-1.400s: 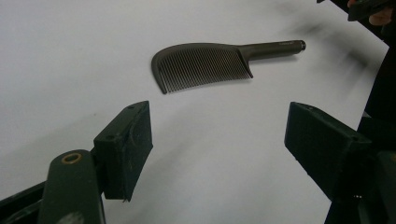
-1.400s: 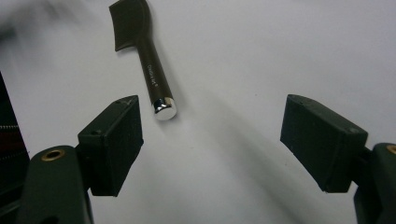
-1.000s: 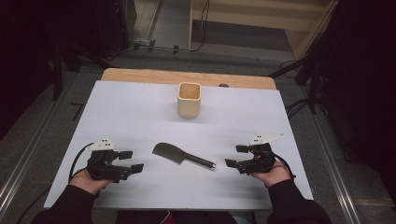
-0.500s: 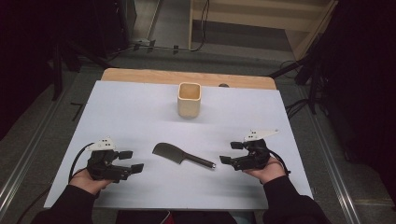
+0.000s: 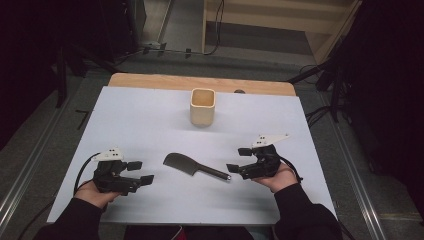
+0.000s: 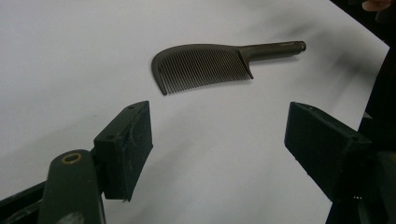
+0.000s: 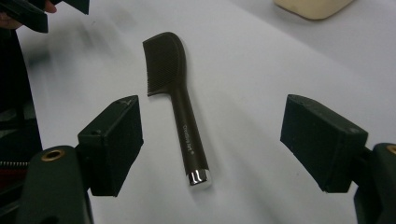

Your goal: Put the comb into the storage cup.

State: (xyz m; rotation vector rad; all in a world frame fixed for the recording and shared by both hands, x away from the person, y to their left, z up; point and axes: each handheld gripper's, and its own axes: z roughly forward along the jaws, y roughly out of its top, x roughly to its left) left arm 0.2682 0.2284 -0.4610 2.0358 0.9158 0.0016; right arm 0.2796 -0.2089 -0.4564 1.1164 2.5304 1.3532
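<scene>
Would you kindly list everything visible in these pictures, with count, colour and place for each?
comb: one, dark brown with a silver handle cap, lying flat on the sheet between the two grippers, handle toward the right gripper.
cup: one, cream, squarish and open-topped, upright on the far middle of the sheet.
sheet: one, white, covering most of the table.
table: one, light wood, its far edge showing beyond the sheet.
left gripper: one, black, near left of the sheet, jaws open, held in a hand.
right gripper: one, black with a grey plate on top, near right, jaws open, close to the comb's handle end.
</scene>
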